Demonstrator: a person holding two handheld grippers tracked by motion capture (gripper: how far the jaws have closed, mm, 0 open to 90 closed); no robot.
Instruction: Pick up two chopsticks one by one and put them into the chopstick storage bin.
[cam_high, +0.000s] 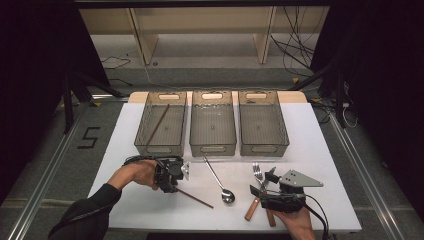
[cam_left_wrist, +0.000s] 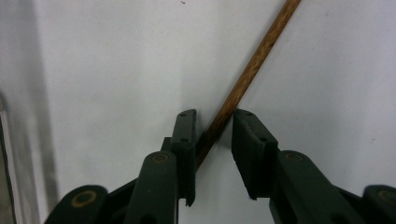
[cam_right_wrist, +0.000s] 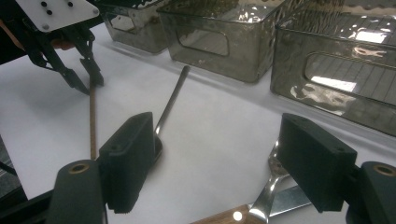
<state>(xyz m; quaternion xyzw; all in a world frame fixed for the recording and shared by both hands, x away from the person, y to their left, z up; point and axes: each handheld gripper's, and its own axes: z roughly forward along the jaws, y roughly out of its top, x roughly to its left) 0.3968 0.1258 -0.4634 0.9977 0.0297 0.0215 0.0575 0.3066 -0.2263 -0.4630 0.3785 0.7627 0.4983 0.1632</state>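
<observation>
— Where do we stand with the chopstick (cam_high: 194, 198)?

— It lies flat on the white table (cam_high: 310, 150), near the front edge, and our left gripper (cam_high: 170, 175) is down over its upper end. In the left gripper view the stick (cam_left_wrist: 243, 84) runs up between the jaws, slanting away to the upper right; it touches the inner face of one jaw, but a gap shows at the other, so we judge the jaws not yet closed on it.

— And the long axis?

— In the high view, from the left gripper toward the spoon (cam_high: 220, 181), angling to the front. The left hand is plainly nearer.

— The right gripper (cam_high: 272, 187)?

— Wide open, holding nothing, hovering above the fork (cam_high: 257, 175) and a wooden-handled piece beside it. Another chopstick (cam_high: 157, 124) sits in the leftmost bin (cam_high: 145, 122).

— Any writing?

— Just a "5" (cam_high: 89, 137) marked on the floor at the left; no brands we can read
</observation>
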